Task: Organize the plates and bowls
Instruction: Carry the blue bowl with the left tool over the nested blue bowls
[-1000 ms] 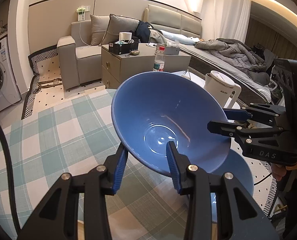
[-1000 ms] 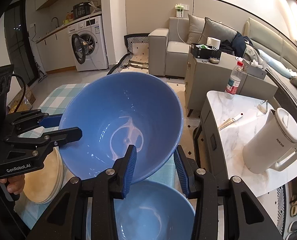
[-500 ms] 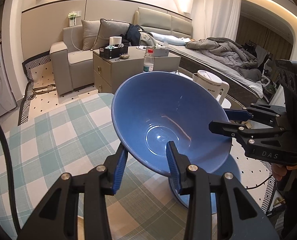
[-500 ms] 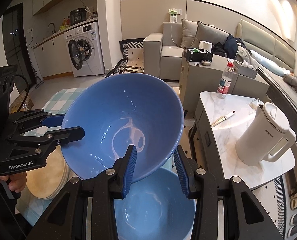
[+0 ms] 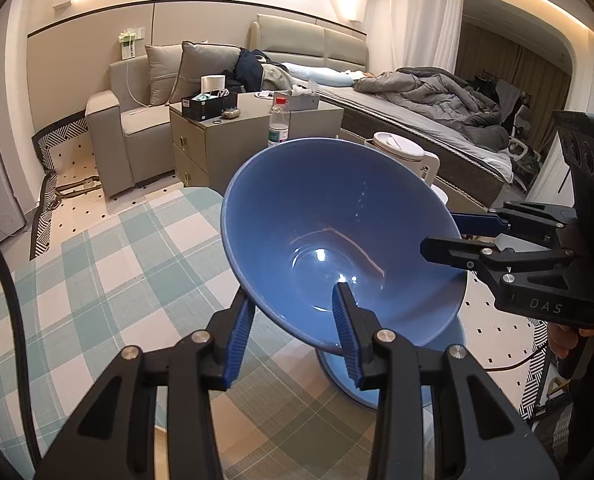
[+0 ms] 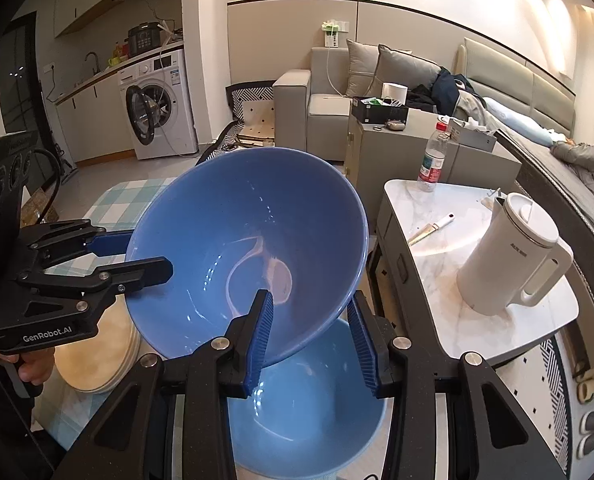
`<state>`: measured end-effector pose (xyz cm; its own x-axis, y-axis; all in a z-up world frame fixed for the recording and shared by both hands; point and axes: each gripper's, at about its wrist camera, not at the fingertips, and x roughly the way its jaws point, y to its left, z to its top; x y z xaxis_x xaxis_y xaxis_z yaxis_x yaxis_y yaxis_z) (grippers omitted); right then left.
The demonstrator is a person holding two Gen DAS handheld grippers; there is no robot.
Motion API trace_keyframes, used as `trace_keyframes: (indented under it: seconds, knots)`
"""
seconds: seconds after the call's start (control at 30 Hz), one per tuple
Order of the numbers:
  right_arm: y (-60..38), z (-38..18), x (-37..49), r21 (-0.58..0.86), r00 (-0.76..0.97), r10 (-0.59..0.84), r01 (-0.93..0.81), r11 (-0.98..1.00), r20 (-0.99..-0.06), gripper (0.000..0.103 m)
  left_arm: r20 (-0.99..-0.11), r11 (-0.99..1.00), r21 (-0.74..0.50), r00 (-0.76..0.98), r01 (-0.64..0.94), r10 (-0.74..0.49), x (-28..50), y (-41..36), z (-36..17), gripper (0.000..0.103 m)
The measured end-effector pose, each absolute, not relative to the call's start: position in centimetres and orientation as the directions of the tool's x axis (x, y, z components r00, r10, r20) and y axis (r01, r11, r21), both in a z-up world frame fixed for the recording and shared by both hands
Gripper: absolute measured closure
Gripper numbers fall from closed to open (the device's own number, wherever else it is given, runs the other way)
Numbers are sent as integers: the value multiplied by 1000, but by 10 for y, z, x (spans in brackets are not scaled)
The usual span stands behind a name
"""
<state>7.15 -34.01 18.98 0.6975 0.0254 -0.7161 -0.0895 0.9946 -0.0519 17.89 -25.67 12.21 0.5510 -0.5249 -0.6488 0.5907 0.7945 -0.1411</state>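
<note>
Jaws of both the left gripper and right gripper pinch opposite rims of a glossy, deep blue bowl, tilted, smeared inside, above a second blue bowl.

Black claws — blue ribbed pads, silver screws, "GenRobot.AI" lettering

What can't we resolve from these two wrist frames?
- Lower bowl: mostly covered by the held bowl and the right gripper in the right wrist view; only a sliver shows in the left.
- Plate stack: count unreadable, partly behind the left gripper body; absent from the left view.
- Held bowl underside: faces away in both views.
- Kettle label: too small.
</note>
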Motion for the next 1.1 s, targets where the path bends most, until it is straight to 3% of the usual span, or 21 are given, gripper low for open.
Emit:
trace_keyframes:
  seconds: [1.1]
  knots:
    - [-350,190,1,-8,714,-6,0,1000,-700,62,-669,724,-139,475,675,-572,137,-281,117,65]
